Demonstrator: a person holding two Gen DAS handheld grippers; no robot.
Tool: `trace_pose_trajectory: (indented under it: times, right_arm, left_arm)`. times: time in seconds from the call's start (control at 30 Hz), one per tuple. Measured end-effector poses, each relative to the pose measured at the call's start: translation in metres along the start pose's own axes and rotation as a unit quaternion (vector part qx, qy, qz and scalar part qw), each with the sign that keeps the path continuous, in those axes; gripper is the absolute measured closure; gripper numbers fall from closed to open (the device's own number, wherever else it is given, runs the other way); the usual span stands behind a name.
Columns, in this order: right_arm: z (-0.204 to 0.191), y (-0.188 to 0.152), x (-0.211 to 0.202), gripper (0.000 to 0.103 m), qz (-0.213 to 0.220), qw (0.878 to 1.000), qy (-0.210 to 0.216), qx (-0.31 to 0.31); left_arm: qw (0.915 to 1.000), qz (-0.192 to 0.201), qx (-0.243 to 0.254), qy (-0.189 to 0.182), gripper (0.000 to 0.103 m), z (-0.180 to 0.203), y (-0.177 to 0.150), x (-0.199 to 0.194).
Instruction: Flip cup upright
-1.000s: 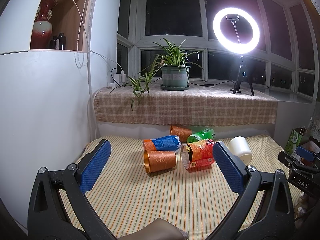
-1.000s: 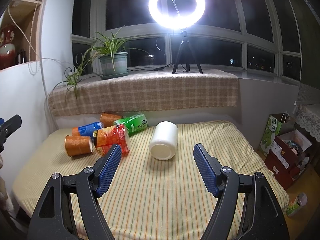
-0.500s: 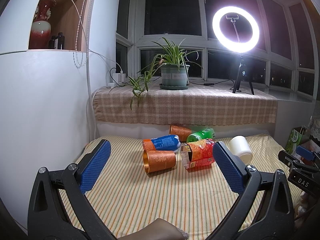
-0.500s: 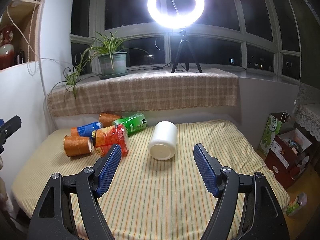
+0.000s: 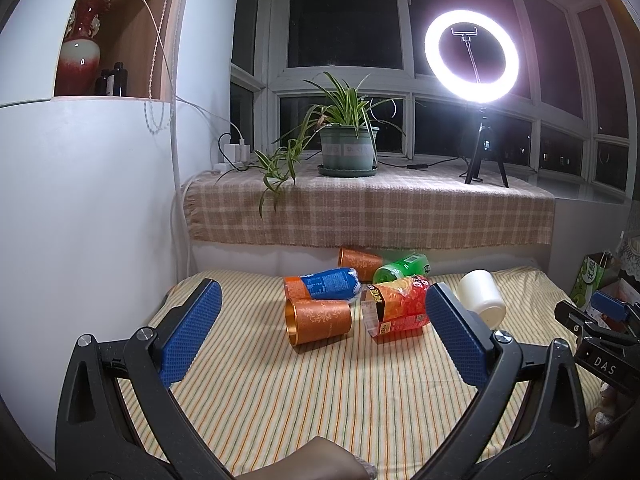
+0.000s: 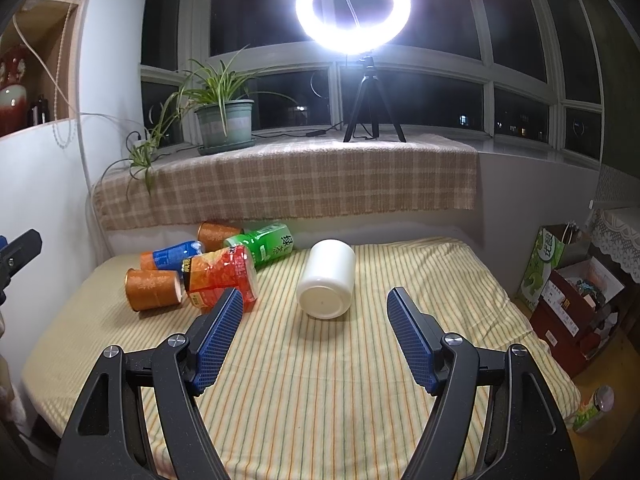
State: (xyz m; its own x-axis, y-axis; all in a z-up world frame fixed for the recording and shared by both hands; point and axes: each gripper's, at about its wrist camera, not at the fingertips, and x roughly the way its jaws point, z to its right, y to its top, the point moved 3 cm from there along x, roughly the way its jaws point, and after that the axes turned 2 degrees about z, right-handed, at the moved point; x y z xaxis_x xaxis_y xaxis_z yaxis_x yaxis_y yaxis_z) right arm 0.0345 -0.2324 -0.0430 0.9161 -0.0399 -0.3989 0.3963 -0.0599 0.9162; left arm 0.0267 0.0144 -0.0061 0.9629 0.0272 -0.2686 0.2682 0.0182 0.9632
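Note:
A white cup [image 6: 327, 283] lies on its side on the striped table cover, its flat bottom toward me; it also shows in the left wrist view [image 5: 481, 296] at the right. A copper cup [image 5: 318, 320] lies on its side with its open mouth toward the left gripper; it also shows in the right wrist view [image 6: 153, 289]. A second copper cup [image 5: 358, 257] lies at the back. My left gripper [image 5: 320, 332] is open and empty, short of the copper cup. My right gripper [image 6: 314, 330] is open and empty, just short of the white cup.
A crumpled red snack pack [image 6: 220, 273], a blue bottle [image 5: 326, 282] and a green can [image 6: 264, 245] lie among the cups. A potted plant [image 5: 348, 148] and ring light [image 6: 354, 4] stand on the sill. Boxes [image 6: 576, 292] sit beyond the table's right edge.
Both views have shifted only slightly; the white cup sits a touch more to the left in the right wrist view. Both grippers stay open and nothing on the table has moved.

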Motion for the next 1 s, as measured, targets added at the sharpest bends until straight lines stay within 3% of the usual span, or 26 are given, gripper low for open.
trace_pose_trajectory:
  times: [0.43, 0.63, 1.0]
  right_arm:
    - [-0.002, -0.004, 0.013, 0.029, -0.015, 1.0, 0.002, 0.0]
    - [-0.005, -0.003, 0.028, 0.029, -0.034, 0.999, 0.01, -0.002]
    - [-0.017, 0.027, 0.089, 0.029, -0.085, 0.994, 0.064, 0.023]
  left_arm:
    - [1.0, -0.008, 0.003, -0.002, 0.0, 0.002, -0.001, 0.005]
    - [0.9997, -0.023, 0.003, -0.003, 0.0, -0.001, -0.01, 0.025]
    - [0.9988, -0.047, 0.009, 0.007, 0.0, -0.018, -0.022, 0.041]
